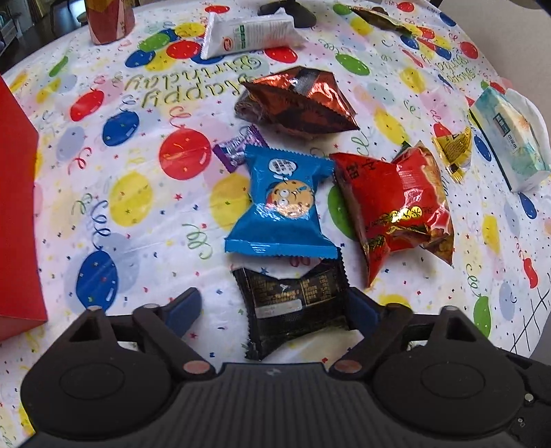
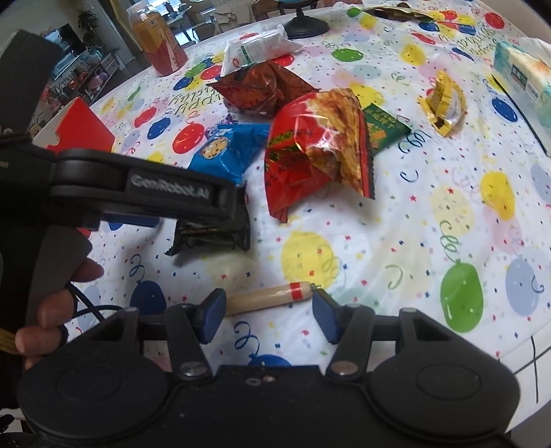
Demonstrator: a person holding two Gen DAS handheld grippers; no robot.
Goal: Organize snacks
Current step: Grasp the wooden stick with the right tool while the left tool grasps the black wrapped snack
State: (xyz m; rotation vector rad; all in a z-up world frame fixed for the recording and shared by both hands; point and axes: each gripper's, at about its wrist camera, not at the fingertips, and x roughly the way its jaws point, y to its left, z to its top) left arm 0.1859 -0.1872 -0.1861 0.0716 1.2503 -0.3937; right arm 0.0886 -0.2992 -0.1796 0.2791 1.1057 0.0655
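Left tongs (image 1: 275, 306) apart, straddling black snack packet (image 1: 292, 306). Right tongs (image 2: 268, 310) apart around sausage stick (image 2: 268, 296) on table (image 2: 378, 234); contact unclear.

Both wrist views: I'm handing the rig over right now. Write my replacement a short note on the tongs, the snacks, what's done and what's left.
Left tongs: open, straddling the black packet; right pad at its edge, left pad clear.
Right tongs: open around the sausage stick, which lies crosswise on the tablecloth; not gripped yet.
Loose in the middle: blue cookie packet, red chip bag, brown foil bag, white packet, small yellow packet.
Red box stands at the left edge.
Done: nothing visibly sorted.
Left: close on both items, then gather the rest.
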